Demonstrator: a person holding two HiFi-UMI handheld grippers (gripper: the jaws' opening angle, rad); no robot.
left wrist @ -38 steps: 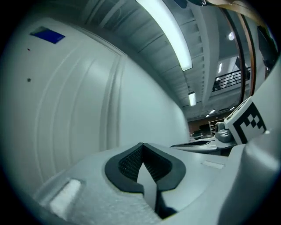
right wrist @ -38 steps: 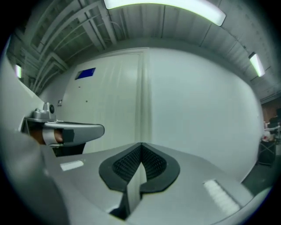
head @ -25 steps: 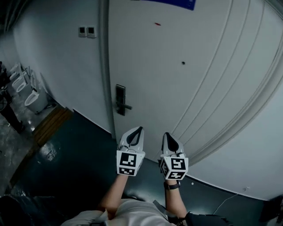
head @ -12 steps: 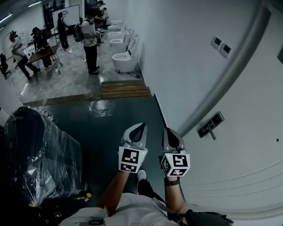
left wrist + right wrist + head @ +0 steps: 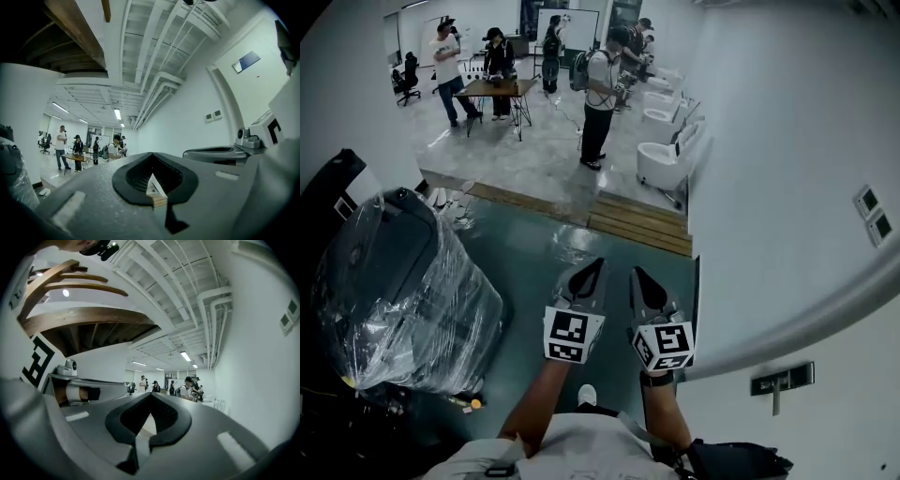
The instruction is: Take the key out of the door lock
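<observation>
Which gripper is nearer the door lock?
Right. In the head view the right gripper is left of the door lock, apart from it; the left gripper is farther left.

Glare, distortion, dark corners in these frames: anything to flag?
Head view: strong fisheye, the white wall bows and the corners fall dark; glare patches on the glossy floor and on the plastic-wrapped bundle. Left gripper view: the ceiling lamp is blown out against a dim room. Right gripper view: round black vignette, and the wooden beams curve.
</observation>
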